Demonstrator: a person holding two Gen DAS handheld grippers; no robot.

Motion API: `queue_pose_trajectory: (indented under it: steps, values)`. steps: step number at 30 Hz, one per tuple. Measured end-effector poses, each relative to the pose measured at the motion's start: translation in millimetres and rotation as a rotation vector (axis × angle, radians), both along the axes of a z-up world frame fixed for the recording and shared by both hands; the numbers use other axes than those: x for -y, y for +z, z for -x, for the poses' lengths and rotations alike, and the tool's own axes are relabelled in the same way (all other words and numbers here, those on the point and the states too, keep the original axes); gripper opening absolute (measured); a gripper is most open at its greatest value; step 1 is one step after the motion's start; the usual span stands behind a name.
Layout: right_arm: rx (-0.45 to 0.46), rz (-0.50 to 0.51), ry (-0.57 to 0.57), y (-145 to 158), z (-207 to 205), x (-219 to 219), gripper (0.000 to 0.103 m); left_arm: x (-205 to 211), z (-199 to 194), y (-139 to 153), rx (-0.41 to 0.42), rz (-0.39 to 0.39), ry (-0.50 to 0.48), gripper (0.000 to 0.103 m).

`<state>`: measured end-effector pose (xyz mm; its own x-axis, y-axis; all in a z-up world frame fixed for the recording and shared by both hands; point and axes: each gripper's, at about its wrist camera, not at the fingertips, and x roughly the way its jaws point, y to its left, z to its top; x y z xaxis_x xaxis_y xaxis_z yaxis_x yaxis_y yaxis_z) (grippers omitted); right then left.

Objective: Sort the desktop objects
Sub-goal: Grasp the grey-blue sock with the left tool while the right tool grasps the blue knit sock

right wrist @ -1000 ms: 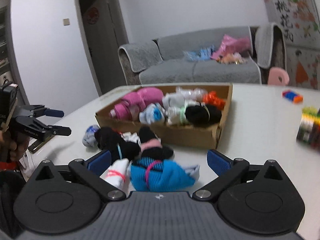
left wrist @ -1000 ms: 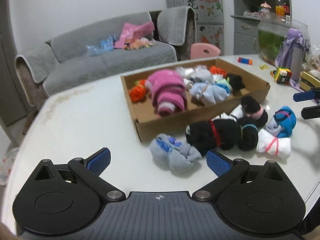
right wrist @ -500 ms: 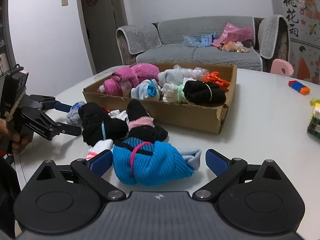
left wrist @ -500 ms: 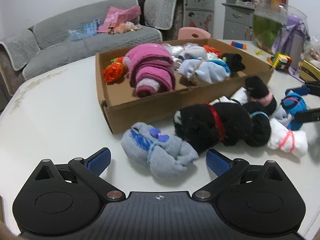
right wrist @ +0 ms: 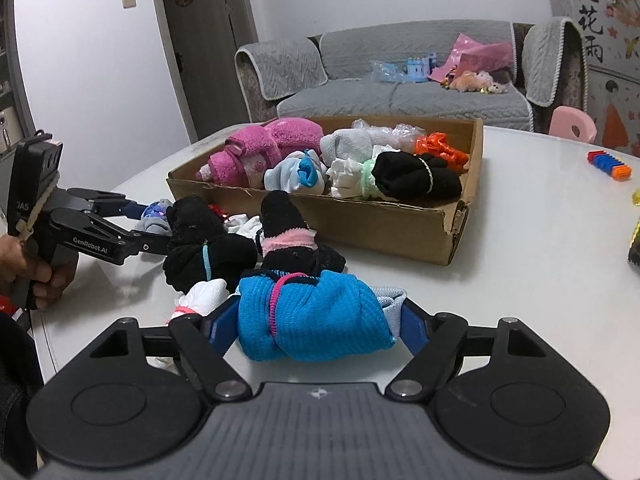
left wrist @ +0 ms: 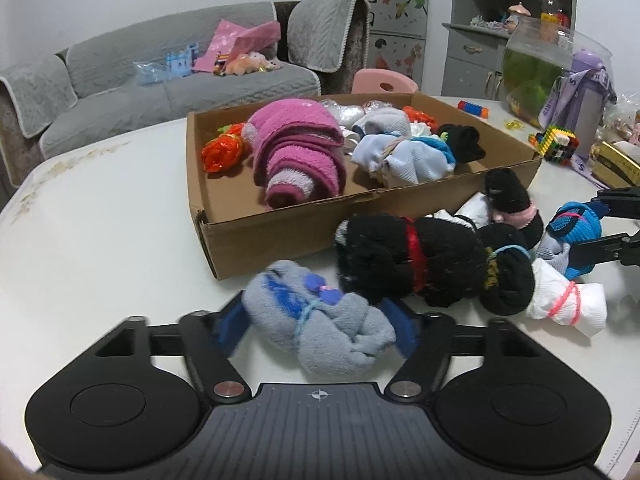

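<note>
Grey fleece fills our left gripper (left wrist: 316,330) now: half a second ago its jaws stood wide around the grey sock bundle (left wrist: 320,326), and they are closing, blue pads at both flanks. Our right gripper (right wrist: 316,326) is likewise closing on the blue sock bundle (right wrist: 314,314), though whether either pair truly presses yet we cannot tell. Both bundles lie on the table (left wrist: 100,220); beyond waits the cardboard box (left wrist: 280,228), so we judge two lifts are near.
</note>
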<state>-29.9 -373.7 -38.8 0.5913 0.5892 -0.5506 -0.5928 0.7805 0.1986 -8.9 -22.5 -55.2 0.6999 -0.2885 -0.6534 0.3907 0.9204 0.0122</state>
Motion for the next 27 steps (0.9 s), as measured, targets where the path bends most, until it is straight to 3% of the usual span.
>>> queue_pose_trajectory:
  steps: [7, 14, 20, 27]
  values:
    - [0.012, -0.063, 0.006, 7, 7, 11, 0.074, 5, 12, 9, 0.024, -0.048, 0.019, 0.070]
    - [0.057, -0.236, 0.003, 39, 7, 34, 0.074, 12, 30, 64, 0.123, -0.062, 0.011, 0.070]
    - [0.113, -0.271, 0.045, 79, -13, 34, 0.074, 22, 18, 106, 0.184, -0.054, 0.005, 0.070]
    - [0.156, -0.269, 0.073, 108, -38, 28, 0.074, 30, -9, 122, 0.194, -0.021, 0.012, 0.071]
